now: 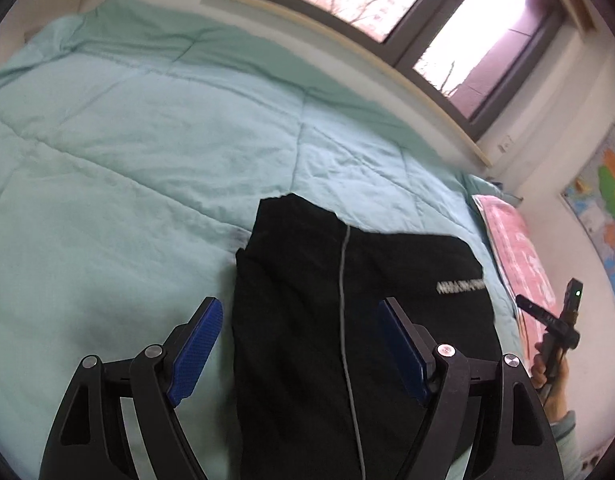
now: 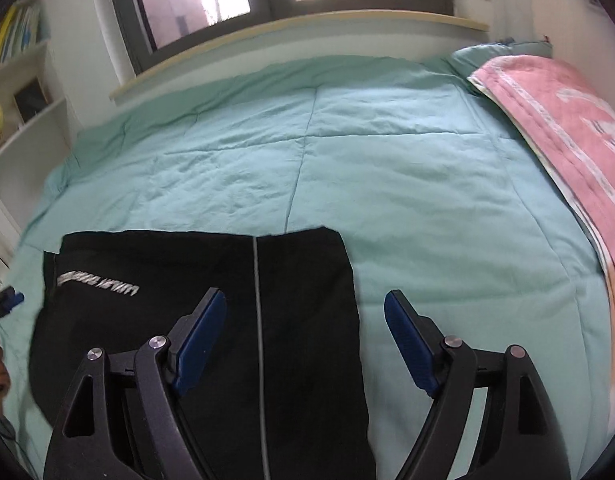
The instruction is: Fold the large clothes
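Garment: the black trousers [image 2: 203, 320] lie flat on the teal quilt [image 2: 387, 160], partly folded, grey side stripe [image 2: 256, 320] running toward me
Left gripper [image 1: 299, 344]: spread wide above the cloth, holding nothing
Right gripper [image 2: 305, 340]: spread too, straddling the trousers' right edge
My plan: I'd pinch both near corners evenly, lift low, and lay them onto the far hem, keeping the stripe straight

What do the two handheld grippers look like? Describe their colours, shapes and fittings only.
Both match. The left gripper has black, open-framed linkage arms with round silver pivot bolts, and flat fingers faced with textured blue pads. The right gripper has the same black links, silver bolts and blue-padded fingers. From the left view, the right one's black handle shows a small green light.
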Demonstrator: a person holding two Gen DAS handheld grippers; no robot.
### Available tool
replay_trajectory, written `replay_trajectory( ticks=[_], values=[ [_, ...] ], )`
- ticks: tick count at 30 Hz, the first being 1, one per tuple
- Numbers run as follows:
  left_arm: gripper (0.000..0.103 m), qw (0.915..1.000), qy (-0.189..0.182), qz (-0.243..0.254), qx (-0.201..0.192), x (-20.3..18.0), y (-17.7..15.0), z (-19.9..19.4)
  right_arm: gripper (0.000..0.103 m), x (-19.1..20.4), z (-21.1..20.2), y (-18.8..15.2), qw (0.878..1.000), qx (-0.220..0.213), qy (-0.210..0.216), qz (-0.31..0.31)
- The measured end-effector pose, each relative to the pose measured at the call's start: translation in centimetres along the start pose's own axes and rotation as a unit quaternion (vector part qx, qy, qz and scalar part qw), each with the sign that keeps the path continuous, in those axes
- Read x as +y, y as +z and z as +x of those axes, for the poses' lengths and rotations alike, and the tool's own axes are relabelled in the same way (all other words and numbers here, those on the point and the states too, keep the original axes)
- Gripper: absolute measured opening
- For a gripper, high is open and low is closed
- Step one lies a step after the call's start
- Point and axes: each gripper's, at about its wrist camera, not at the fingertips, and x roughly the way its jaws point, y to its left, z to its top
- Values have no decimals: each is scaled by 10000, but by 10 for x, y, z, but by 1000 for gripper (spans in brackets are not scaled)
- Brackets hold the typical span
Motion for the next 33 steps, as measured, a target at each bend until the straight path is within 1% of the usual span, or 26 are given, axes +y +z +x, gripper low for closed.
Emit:
replay_trajectory(
  ticks=[2, 4, 5, 8, 10, 13, 14, 15, 16, 17, 18, 19, 21, 23, 24, 27, 28, 30, 32, 33],
  values=[
    [81, 9999, -8, -71, 101, 5, 9, 16, 84, -2, 24, 8, 9999, 122, 8, -44],
    [81, 9997, 137, -98, 197, 10, 16, 32, 84, -3, 41, 13, 9997, 217, 18, -60],
    [81, 9994, 151, -117, 280, 13, 18, 39, 84, -6, 54, 17, 9995, 299, 64, -76],
    [81, 9986, 115, -226, 460, 21, 24, 57, 84, -11, 80, 24, 9990, 433, 0, -121],
    [81, 9979, 31, -281, 585, 24, 27, 68, 84, -15, 99, 27, 9981, 600, 89, -101],
    [81, 9948, -261, -420, 890, 28, 28, 89, 84, -19, 120, 29, 9959, 859, 299, 2],
    [80, 9945, -282, -435, 909, 28, 28, 93, 75, -18, 121, 28, 9958, 840, 359, -27],
    [62, 9954, -232, -385, 844, 25, 27, 95, 48, -16, 120, 26, 9961, 807, 357, -93],
    [45, 9962, -198, -312, 783, 22, 27, 94, 37, -12, 118, 24, 9966, 765, 255, -190],
    [19, 9969, -181, -239, 725, 19, 26, 91, 24, -8, 112, 22, 9973, 654, 84, -331],
    [16, 9983, -66, -133, 570, 13, 25, 84, 21, -2, 101, 20, 9975, 436, -153, -542],
    [15, 9989, 26, -68, 465, 9, 25, 79, 20, 1, 93, 20, 9972, 307, -270, -634],
    [12, 9997, 123, 138, 129, -4, 25, 57, 15, 11, 66, 25, 9952, -113, -521, -821],
    [12, 9992, 209, 315, -150, -20, 31, 38, 12, 17, 49, 36, 9938, -346, -618, -859],
    [12, 9985, 250, 376, -301, -28, 36, 28, 11, 24, 39, 46, 9917, -510, -757, -903],
    [11, 9966, 513, 325, -561, -39, 52, 18, 11, 37, 36, 67, 9890, -650, -967, -916],
    [12, 9960, 653, 279, -538, -37, 56, 23, 11, 39, 40, 72, 9885, -633, -1043, -899],
    [12, 9945, 981, 197, -321, -28, 58, 45, 11, 42, 61, 78, 9884, -479, -1186, -818],
    [12, 9909, 1341, 144, -30, -19, 55, 76, 11, 40, 89, 77, 9876, -190, -1369, -746],
    [12, 9882, 1512, 63, 213, -9, 50, 98, 11, 39, 110, 73, 9857, 45, -1514, -744]
  ],
)
